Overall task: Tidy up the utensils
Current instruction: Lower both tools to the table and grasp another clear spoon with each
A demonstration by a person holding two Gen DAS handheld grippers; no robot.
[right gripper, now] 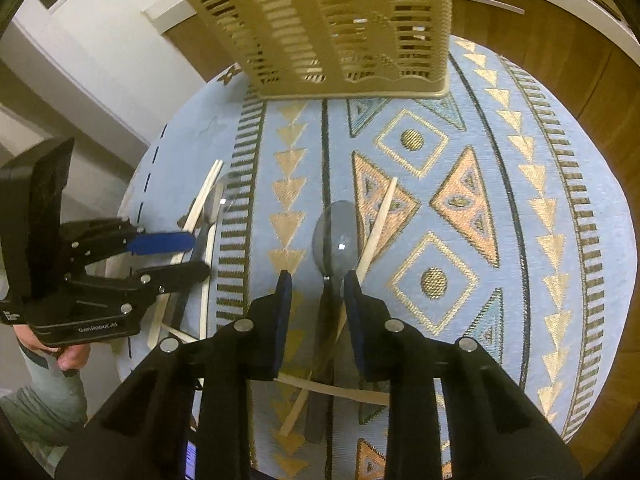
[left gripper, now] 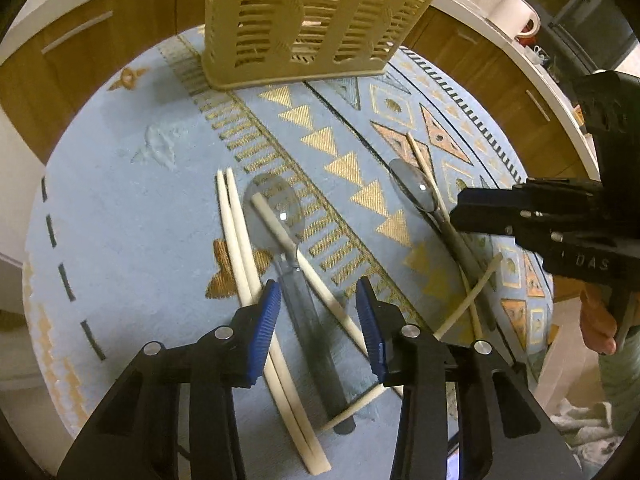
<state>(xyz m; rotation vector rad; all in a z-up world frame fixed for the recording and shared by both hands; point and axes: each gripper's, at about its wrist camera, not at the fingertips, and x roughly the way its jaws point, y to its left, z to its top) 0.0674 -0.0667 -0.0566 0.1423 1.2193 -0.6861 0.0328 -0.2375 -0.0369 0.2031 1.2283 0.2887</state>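
A beige slotted utensil basket (left gripper: 304,20) stands at the far side of the patterned blue cloth (left gripper: 120,208); it also shows in the right wrist view (right gripper: 340,28). My left gripper (left gripper: 318,300) is open, its blue pads either side of a grey-handled spoon (left gripper: 280,216) lying among cream chopsticks (left gripper: 240,248). My right gripper (right gripper: 316,288) is open, straddling the handle of a second spoon (right gripper: 336,236) with a chopstick (right gripper: 380,220) beside it. That spoon (left gripper: 414,190) and the right gripper (left gripper: 480,208) show in the left wrist view.
The cloth covers a round table (right gripper: 600,360). Wooden cabinets with a white counter (left gripper: 532,80) curve behind. A white mug (left gripper: 516,12) stands on the counter. The left gripper (right gripper: 176,256) is at the left of the right wrist view.
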